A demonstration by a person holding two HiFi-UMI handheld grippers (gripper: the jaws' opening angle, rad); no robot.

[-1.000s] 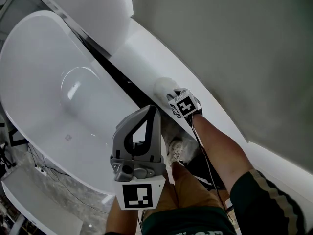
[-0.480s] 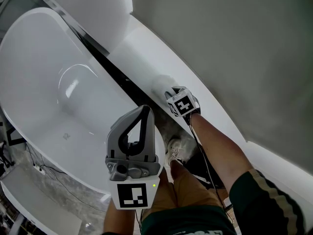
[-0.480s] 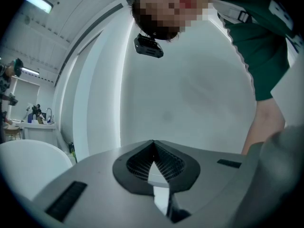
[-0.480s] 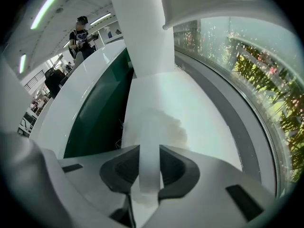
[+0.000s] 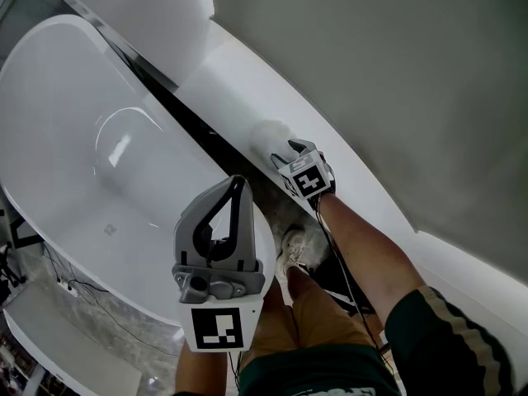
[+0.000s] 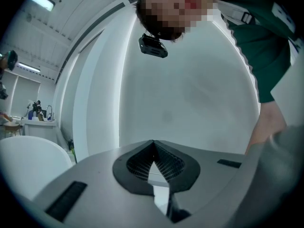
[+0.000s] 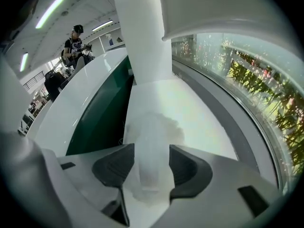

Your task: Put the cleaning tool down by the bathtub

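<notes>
White cleaning tool (image 7: pixel 152 127), between just-opened right tongs (image 7: pixel 151 147)

The bathtub (image 5: pixel 91 139) is glossy white and smooth, with bright highlights in its basin. The ledge (image 5: pixel 239 81) beside it has the same smooth white sheen. The cleaning tool (image 7: pixel 153 132) looks soft and fluffy, like white fibrous cloth. The left gripper (image 5: pixel 238 180) has a matt grey plastic shell; its pads (image 6: pixel 137 165) are dark and finely ribbed. The wall (image 5: pixel 396 73) is matt grey.
</notes>
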